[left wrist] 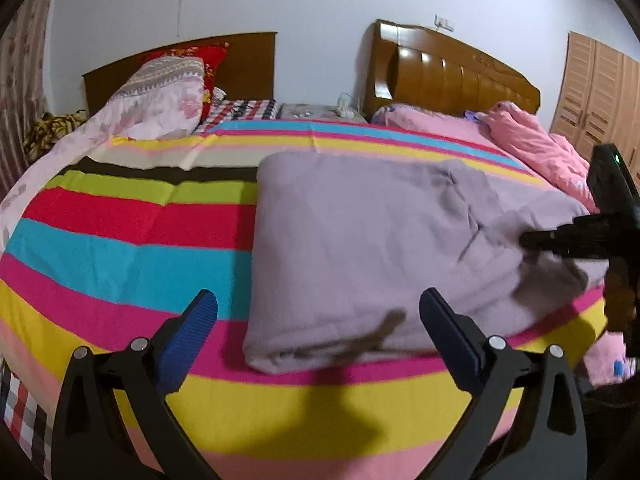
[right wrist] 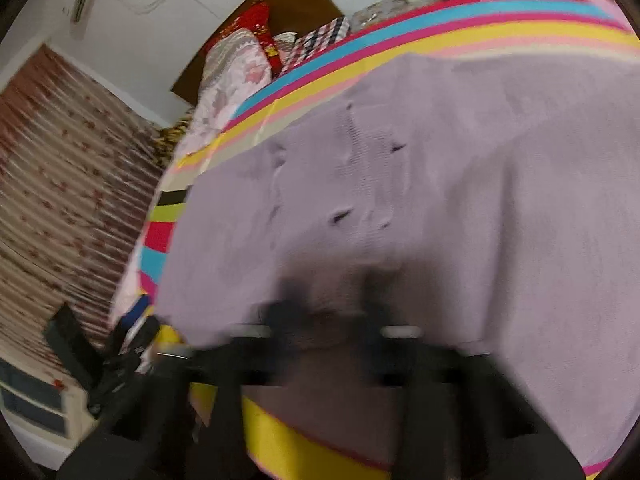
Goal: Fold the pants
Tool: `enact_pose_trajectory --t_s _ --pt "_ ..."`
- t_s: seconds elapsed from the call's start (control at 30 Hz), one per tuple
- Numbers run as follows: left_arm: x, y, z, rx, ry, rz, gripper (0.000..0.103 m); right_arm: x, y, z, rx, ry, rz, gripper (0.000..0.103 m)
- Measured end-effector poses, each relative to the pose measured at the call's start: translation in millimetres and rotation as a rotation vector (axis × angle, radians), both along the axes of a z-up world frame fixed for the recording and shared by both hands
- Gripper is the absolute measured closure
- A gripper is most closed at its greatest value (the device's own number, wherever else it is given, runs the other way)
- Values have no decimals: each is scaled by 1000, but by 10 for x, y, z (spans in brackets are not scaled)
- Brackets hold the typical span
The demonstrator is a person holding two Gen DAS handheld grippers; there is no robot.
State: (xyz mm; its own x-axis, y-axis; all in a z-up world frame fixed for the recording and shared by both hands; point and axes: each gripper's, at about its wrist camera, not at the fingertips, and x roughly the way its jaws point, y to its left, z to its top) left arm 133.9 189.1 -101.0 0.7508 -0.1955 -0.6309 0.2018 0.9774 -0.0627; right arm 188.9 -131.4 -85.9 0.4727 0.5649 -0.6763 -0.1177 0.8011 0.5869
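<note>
Lilac-grey pants [left wrist: 360, 248] lie folded on the striped bedsheet [left wrist: 120, 248], with a brownish drawstring at the near edge. My left gripper [left wrist: 318, 312] is open and empty, hovering just in front of the pants' near left corner. My right gripper [left wrist: 528, 240] reaches in from the right over the pants' right edge. In the right wrist view the pants [right wrist: 440, 184] fill the frame and my right gripper [right wrist: 332, 312] is blurred against the cloth; I cannot tell whether it grips the fabric.
A pink quilt [left wrist: 536, 140] lies at the bed's far right below a wooden headboard [left wrist: 452, 72]. Pillows [left wrist: 164, 96] are piled at the far left. A wardrobe [left wrist: 600, 92] stands at the right. A patterned curtain [right wrist: 60, 180] hangs on the left.
</note>
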Motion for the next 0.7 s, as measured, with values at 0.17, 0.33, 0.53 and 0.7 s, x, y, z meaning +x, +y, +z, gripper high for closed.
enact_pose_trajectory --t_s 0.17,0.33,0.53,0.7 --pt "-57 -43 -110 62 33 3 2 -73 70 117 -40 -57 15 88" --pt "-29 -80 -138 109 41 6 2 -74 30 49 -30 -30 9 88" --pt "49 43 -189 87 72 66 2 -73 25 81 -24 -36 10 88" --pt "64 209 -187 33 86 113 2 -73 30 90 -23 -36 10 88"
